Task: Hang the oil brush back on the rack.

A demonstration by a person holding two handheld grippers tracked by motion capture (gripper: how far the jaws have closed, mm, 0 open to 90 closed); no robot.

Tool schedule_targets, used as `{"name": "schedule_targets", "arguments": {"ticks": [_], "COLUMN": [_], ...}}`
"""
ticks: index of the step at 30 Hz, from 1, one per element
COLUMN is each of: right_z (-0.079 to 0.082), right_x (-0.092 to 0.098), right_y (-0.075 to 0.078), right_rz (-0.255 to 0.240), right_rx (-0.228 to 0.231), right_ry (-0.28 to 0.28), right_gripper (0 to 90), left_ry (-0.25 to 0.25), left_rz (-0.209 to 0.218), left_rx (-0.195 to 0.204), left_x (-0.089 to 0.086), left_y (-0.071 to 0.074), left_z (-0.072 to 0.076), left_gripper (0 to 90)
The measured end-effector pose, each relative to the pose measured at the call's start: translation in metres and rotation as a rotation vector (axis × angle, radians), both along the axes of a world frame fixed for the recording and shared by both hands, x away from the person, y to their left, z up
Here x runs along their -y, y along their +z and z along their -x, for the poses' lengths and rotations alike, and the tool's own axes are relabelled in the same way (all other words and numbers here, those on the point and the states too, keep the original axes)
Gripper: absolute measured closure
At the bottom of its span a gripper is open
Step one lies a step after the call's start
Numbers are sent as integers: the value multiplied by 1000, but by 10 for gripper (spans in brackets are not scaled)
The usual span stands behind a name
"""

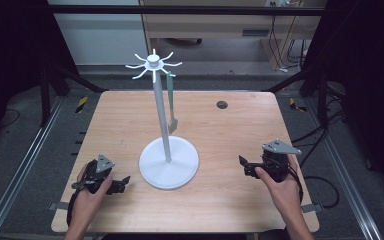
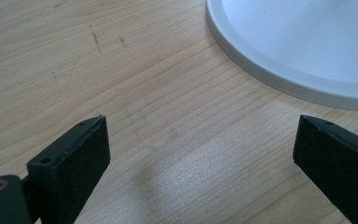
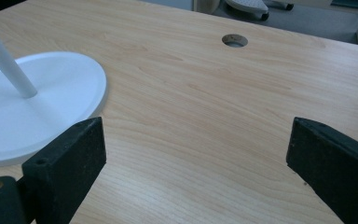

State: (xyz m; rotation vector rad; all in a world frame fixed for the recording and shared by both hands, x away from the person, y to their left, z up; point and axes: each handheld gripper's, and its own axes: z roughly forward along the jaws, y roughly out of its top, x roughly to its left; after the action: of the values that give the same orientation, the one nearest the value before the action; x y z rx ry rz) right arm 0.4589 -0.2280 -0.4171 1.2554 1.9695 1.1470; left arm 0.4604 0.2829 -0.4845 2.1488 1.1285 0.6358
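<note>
the white stand [image 1: 168, 161] stood at the centre of the high view, its round base just to the right of the left gripper [image 1: 121, 184] and well to the left of the right gripper [image 1: 243, 166]. from it a thin pole [image 1: 161, 107] rose upright to a crown of short hooks [image 1: 153, 64] in the upper middle of the frame. one grey-green utensil [image 1: 171, 102] hung from a hook on the right side of the crown, its long axis vertical, close beside the pole, its broader end down, above the back of the base.

both grippers lay low near the bottom of the frame, each held in one hand, jaws pointing inward toward the stand. in the left gripper view the two black jaws stood wide apart with bare wood between them, holding nothing; the rim of the base [image 2: 279, 79] curved across the upper right. in the right gripper view the jaws were equally wide and empty, the base [image 3: 51, 93] at the left edge and a small round hole [image 3: 234, 40] in the table [image 3: 205, 116] near the top.

the utensil hung above and beyond both tools, on the right side of the pole, so the right gripper probably had the clearer way to it, though the left lay nearer the base. count: one stand, one hanging utensil, two grippers, one hole.
</note>
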Motion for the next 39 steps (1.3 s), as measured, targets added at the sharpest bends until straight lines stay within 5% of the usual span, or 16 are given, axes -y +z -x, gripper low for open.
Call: {"name": "schedule_targets", "arguments": {"ticks": [39], "right_z": [-28], "right_x": [-14], "right_y": [-58], "right_rz": [54], "right_rx": [-204], "right_ry": [-9], "right_gripper": [74], "left_ry": [-5], "left_rz": [-17], "left_rx": [0], "left_x": [1], "left_y": [0], "left_z": [0], "left_gripper": [34]}}
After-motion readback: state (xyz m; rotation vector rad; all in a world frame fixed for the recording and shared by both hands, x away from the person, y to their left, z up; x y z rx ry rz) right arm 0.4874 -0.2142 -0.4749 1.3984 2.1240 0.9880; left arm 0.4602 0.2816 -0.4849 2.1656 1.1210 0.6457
